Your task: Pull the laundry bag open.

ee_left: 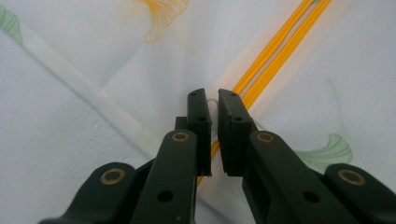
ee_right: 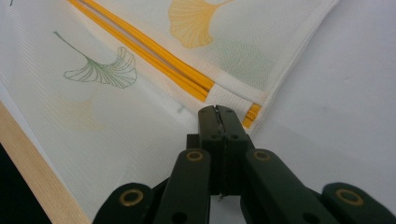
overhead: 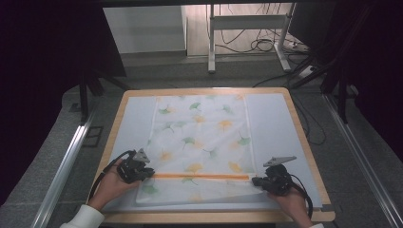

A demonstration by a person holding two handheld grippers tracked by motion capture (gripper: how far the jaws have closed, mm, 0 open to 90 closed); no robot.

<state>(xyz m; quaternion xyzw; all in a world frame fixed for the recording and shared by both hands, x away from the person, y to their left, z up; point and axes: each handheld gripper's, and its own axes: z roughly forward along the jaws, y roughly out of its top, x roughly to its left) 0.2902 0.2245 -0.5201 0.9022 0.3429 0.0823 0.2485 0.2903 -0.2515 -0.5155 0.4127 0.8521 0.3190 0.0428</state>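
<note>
A white mesh bag [overhead: 199,137] printed with green and yellow ginkgo leaves lies flat on the table. An orange zipper [overhead: 199,176] runs across its near part. My left gripper [overhead: 151,174] sits at the zipper's left end. In the left gripper view its jaws [ee_left: 213,95] stand almost together, pinching a small white zipper pull [ee_left: 213,101] beside the orange zipper [ee_left: 275,51]. My right gripper [overhead: 254,181] is at the zipper's right end. In the right gripper view its jaws [ee_right: 216,109] are shut on the bag's fabric by the white tab [ee_right: 229,99] that ends the zipper [ee_right: 149,51].
A pale mat [overhead: 273,123] covers the wooden table [overhead: 214,217], whose front edge [ee_right: 37,177] runs close behind the bag. A hand holds each gripper from the near side. Beyond the table are a desk frame [overhead: 247,21], cables on the floor and floor rails [overhead: 66,161].
</note>
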